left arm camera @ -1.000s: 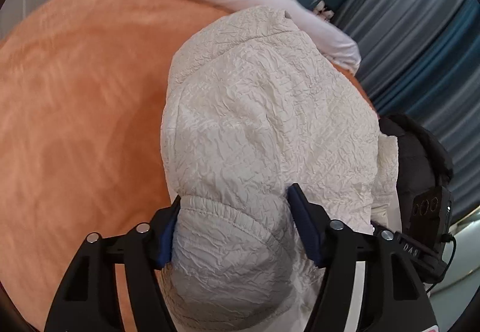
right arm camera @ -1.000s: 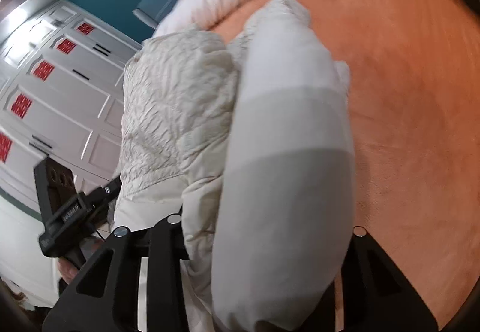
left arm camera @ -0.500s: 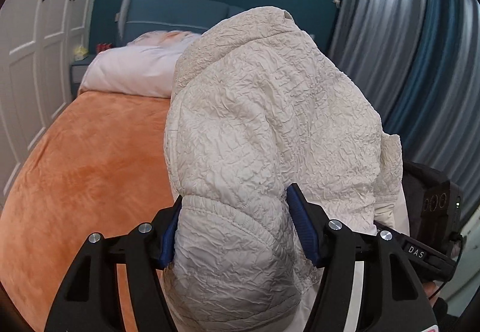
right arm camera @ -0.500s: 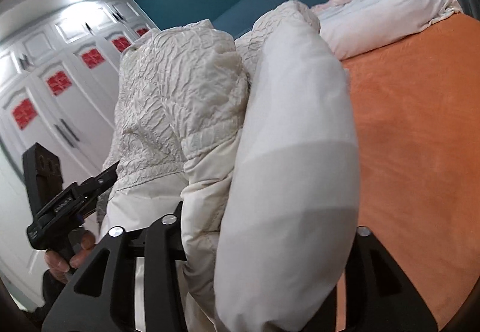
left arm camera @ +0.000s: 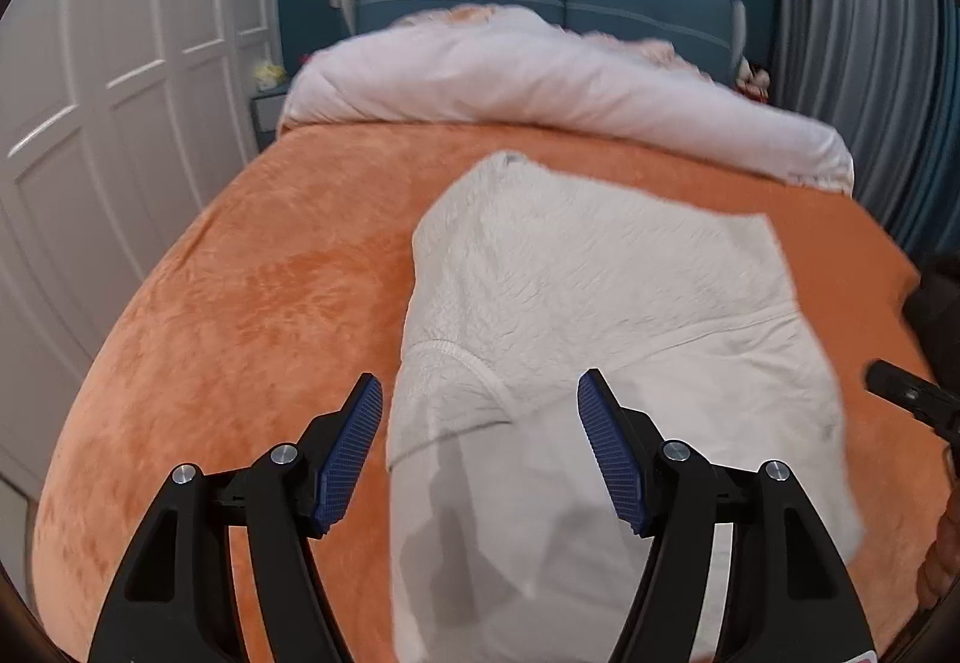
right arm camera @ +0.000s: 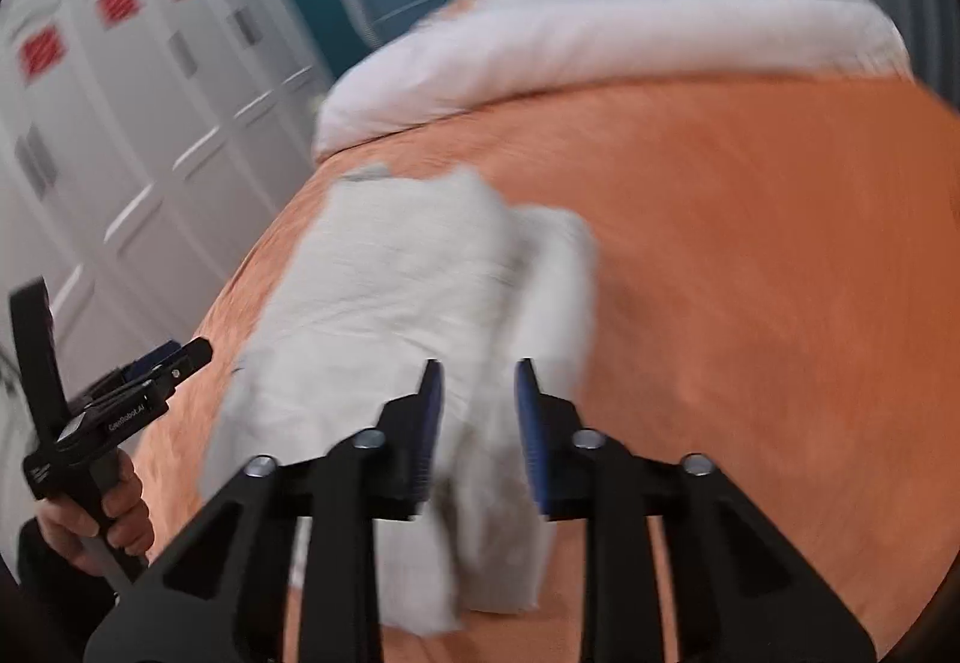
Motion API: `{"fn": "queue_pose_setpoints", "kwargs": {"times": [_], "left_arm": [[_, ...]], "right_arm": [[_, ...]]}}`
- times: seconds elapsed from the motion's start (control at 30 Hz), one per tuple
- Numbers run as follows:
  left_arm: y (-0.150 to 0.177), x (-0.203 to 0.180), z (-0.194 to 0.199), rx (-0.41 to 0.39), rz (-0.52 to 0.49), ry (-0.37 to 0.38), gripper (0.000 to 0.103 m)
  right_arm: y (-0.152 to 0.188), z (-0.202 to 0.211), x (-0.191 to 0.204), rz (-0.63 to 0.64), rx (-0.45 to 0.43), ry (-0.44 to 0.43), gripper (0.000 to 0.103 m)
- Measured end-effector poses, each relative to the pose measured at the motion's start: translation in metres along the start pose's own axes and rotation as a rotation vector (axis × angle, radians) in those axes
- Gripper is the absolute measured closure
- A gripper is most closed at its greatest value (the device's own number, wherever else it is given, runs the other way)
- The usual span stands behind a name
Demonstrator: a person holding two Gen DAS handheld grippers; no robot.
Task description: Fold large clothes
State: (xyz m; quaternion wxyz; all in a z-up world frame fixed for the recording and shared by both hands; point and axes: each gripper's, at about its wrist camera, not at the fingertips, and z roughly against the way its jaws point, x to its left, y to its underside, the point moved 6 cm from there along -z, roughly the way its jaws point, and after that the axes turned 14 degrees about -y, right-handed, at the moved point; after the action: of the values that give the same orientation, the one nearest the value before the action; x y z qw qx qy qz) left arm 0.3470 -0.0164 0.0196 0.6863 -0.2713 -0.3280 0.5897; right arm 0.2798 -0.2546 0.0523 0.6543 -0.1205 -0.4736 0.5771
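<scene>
Lying spread on the orange plush bedspread (left arm camera: 252,303), the cream crinkle-textured padded jacket (left arm camera: 588,291) sits flat for folding. My left gripper (left arm camera: 480,423) hangs above its near hem, jaws wide apart, holding nothing. My right gripper (right arm camera: 477,405) shows a gap too; blur suggests cloth merely lies beneath.

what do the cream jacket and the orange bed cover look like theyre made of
Cream jacket: crinkle-textured woven fabric, matte, likely lightly padded; its fine wrinkles show, with a smoother lining at the near end.
Orange bed cover: plush fleece or velvet, judging by its mottled nap sheen.
</scene>
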Motion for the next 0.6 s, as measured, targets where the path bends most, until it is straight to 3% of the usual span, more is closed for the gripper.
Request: {"fn": "queue_pose_setpoints", "kwargs": {"times": [0.07, 0.13, 0.23, 0.27, 0.3, 0.43, 0.6], "left_arm": [[0.006, -0.001, 0.001, 0.025, 0.028, -0.010, 0.037], [0.012, -0.008, -0.006, 0.075, 0.044, -0.018, 0.037], [0.029, -0.010, -0.026, 0.138, 0.054, -0.033, 0.037], [0.033, -0.010, -0.029, 0.138, 0.054, -0.039, 0.036], [0.036, -0.012, -0.026, 0.135, 0.053, -0.046, 0.034], [0.044, -0.018, -0.033, 0.139, 0.049, -0.026, 0.024], [0.051, -0.024, -0.042, 0.129, 0.041, -0.056, 0.020]], "right_arm": [[-0.019, -0.017, 0.025, 0.084, 0.018, 0.000, 0.089], [-0.026, -0.038, 0.035, 0.169, 0.040, 0.069, 0.089], [-0.027, -0.067, 0.014, 0.148, 0.076, 0.133, 0.092], [-0.031, -0.081, 0.011, 0.134, 0.084, 0.159, 0.094], [-0.030, -0.090, -0.002, 0.114, 0.099, 0.184, 0.102], [-0.004, -0.116, -0.034, 0.095, 0.164, 0.204, 0.103], [0.011, -0.129, -0.037, 0.142, 0.195, 0.237, 0.103]]}}
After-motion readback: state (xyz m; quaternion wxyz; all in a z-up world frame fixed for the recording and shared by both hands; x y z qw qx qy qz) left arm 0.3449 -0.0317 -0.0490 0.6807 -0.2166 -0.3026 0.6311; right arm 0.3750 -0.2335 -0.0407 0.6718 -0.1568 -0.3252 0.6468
